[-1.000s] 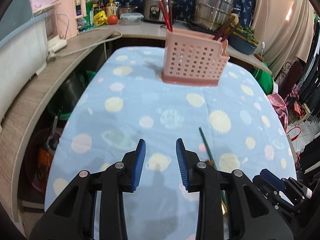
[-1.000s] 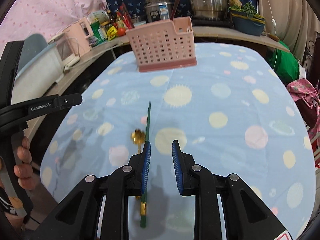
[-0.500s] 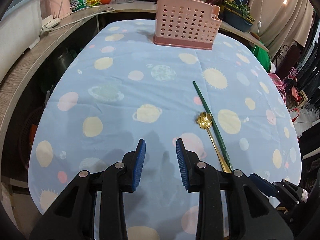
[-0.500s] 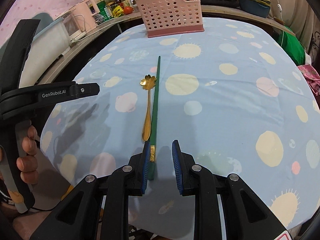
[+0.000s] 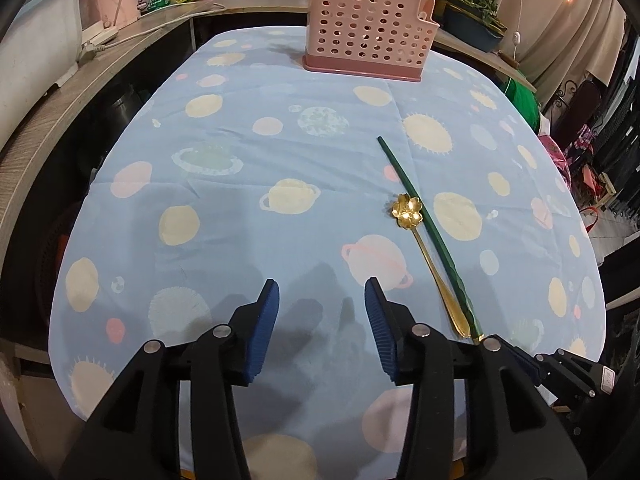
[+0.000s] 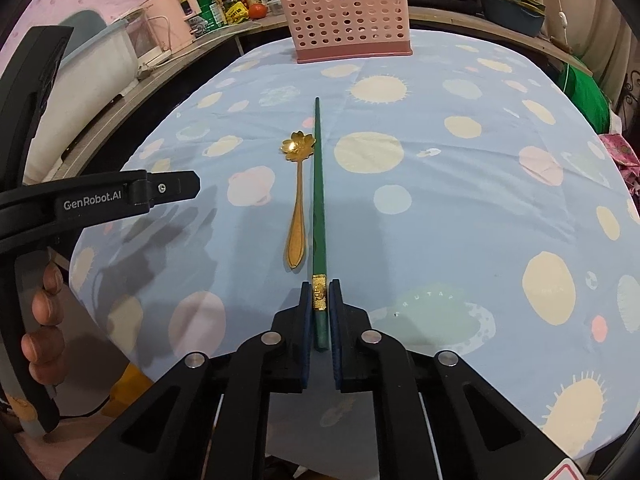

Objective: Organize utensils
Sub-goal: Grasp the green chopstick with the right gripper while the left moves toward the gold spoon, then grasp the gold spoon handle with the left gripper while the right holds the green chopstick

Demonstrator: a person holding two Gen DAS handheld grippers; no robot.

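Observation:
A green chopstick [image 6: 319,184] with a gold band lies lengthwise on the planet-print cloth, and my right gripper [image 6: 320,292] is shut on its near end. A gold spoon [image 6: 297,216] with a flower-shaped bowl lies just left of it, untouched. From the left wrist view the chopstick [image 5: 424,224] and spoon [image 5: 420,248] sit to the right of my left gripper [image 5: 322,304], whose jaws are opening with only bare cloth between them. A pink perforated utensil basket [image 6: 346,12] stands at the table's far edge [image 5: 366,42].
A wooden counter [image 5: 72,80] curves around the table's left and far sides, holding a white appliance, bottles, a tomato, pots and a cooker. A planter [image 5: 474,28] sits at the far right. A hand [image 6: 44,332] holds the left gripper's handle at the table's near-left edge.
Both grippers sank toward the table's near edge. The right jaws closed onto the chopstick's near end. The left jaws widened.

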